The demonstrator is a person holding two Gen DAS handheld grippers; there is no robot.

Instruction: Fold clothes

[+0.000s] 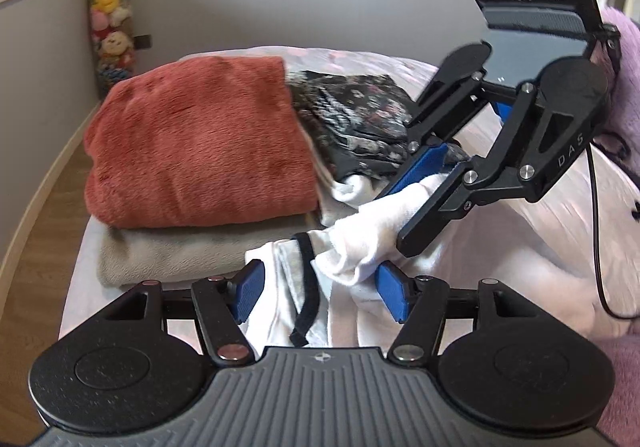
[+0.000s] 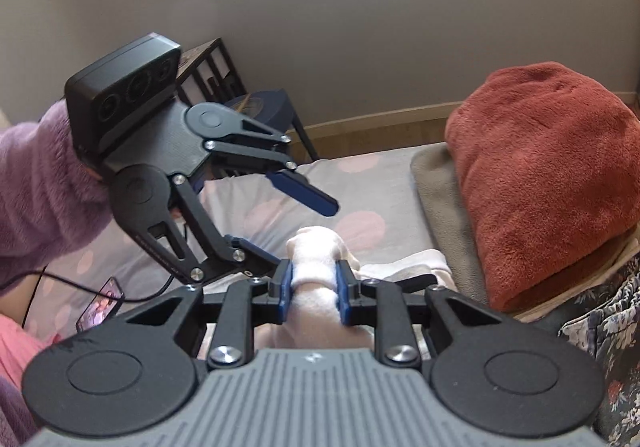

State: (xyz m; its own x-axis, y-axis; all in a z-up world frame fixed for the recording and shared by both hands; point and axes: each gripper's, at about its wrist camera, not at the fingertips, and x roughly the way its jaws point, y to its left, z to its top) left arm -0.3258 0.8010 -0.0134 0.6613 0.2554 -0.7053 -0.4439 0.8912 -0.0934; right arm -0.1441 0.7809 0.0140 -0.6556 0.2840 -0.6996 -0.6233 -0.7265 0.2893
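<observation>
The left gripper (image 1: 320, 293) stands with its two blue pads spread wide, white cloth lying loose between them and neither pad pressing on it. That cloth is a white garment with black trim (image 1: 304, 311), crumpled on the bed just ahead of the jaws. The right gripper (image 2: 316, 289) is clamped on a rolled bunch of the white garment (image 2: 316, 263), both blue pads squeezing its sides; in the left wrist view the same gripper (image 1: 412, 203) reaches in from the right with the cloth bunched at its tips.

Beyond lies one stack of folded clothes: a rust-red fleece (image 1: 200, 143) on top of a beige fleece (image 1: 172, 251), two pieces counted. Beside the stack is one dark floral garment (image 1: 356, 119), lying over more white cloth. All rest on a pale bedsheet with pink dots (image 2: 360, 183). One phone (image 2: 100, 305) with a lit screen lies on the sheet at the left.

A lilac fluffy sleeve (image 2: 44, 183) covers the arm behind the left gripper. The letters "DAS" (image 1: 572, 149) can be read on the right gripper's body. Far off, a column of plush toys (image 1: 110, 3) hangs in the corner; their number cannot be told.
</observation>
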